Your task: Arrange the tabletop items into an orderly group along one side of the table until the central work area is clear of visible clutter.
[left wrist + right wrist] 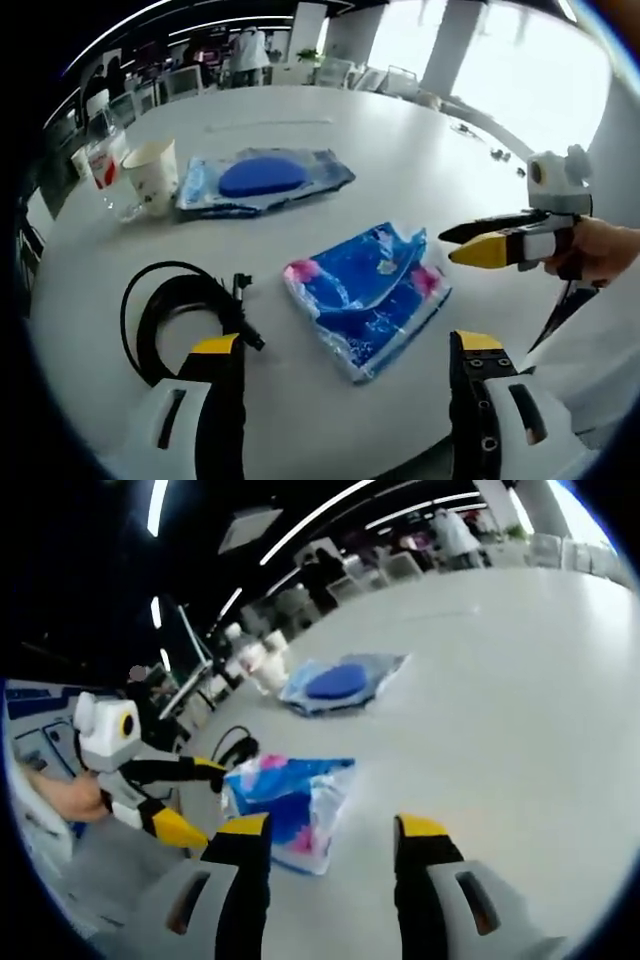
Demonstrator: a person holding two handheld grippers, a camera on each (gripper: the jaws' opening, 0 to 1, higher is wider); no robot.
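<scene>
1. The blue plastic packet with pink printed corners (365, 295) lies flat on the round white table (400, 170), near its close edge, at centre of the left gripper view. In the right gripper view the same packet (290, 800) lies at 10 o'clock from that view's own jaws.
2. The clear plastic bag holding a blue oval pad (262, 180) lies at 11 o'clock from the packet, well apart from it; it also shows in the right gripper view (343, 683).
3. The coiled black cable (180, 315) lies at 9 o'clock from the packet, near it, not touching.
4. The white paper cup with small printed marks (153, 175) stands upright just beside the clear bag, at its 9 o'clock. A clear glass with a red label (105, 168) stands against the cup's far side.
5. Left gripper (345, 385): jaws spread wide, grasping nothing, held above the table's near edge.
6. Right gripper (330, 855): jaws spread apart, empty, just beside the packet. In the left gripper view it (470, 240) enters at 3 o'clock, held by a hand (600, 250).
</scene>
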